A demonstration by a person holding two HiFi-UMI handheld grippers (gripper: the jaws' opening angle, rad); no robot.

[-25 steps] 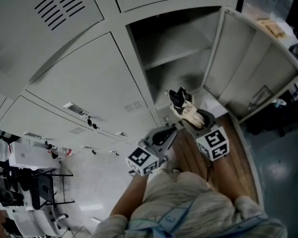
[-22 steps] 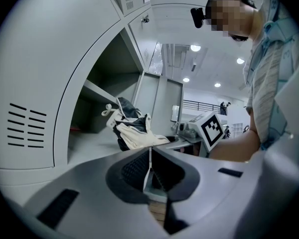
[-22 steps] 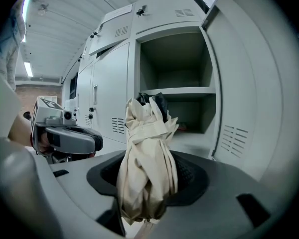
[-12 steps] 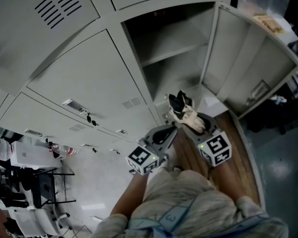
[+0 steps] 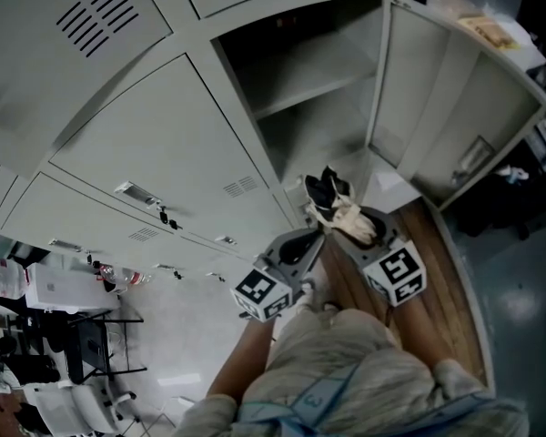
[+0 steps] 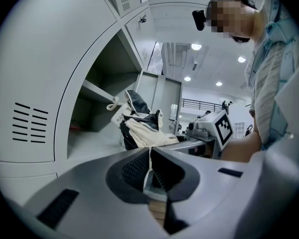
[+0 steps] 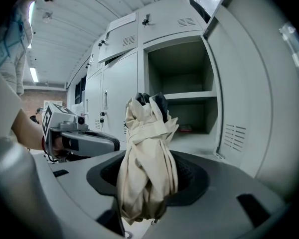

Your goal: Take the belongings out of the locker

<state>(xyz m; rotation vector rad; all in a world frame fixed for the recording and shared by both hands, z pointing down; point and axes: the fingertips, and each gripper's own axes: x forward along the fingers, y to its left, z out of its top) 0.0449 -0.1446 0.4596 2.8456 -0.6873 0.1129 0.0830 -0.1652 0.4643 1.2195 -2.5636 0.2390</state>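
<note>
My right gripper (image 7: 150, 185) is shut on a folded cream umbrella (image 7: 147, 163) with black lining at its top end. In the head view the umbrella (image 5: 338, 209) sticks out of the right gripper (image 5: 353, 224) just in front of the open locker compartment (image 5: 314, 107). The left gripper (image 6: 149, 169) is shut with nothing between its pads. It hangs beside and slightly below the right one, left gripper (image 5: 300, 246) pointing toward the locker's lower edge. From the left gripper view the umbrella (image 6: 142, 131) shows ahead, outside the compartment.
The locker door (image 5: 446, 107) stands swung open to the right. A shelf (image 7: 189, 95) divides the compartment, and a small red object (image 7: 186, 128) lies on its floor. Shut locker doors (image 5: 164, 144) fill the left. Wooden flooring (image 5: 446, 299) lies below.
The right gripper has drawn the umbrella slightly back from the locker opening toward the person. The left gripper has kept still.
</note>
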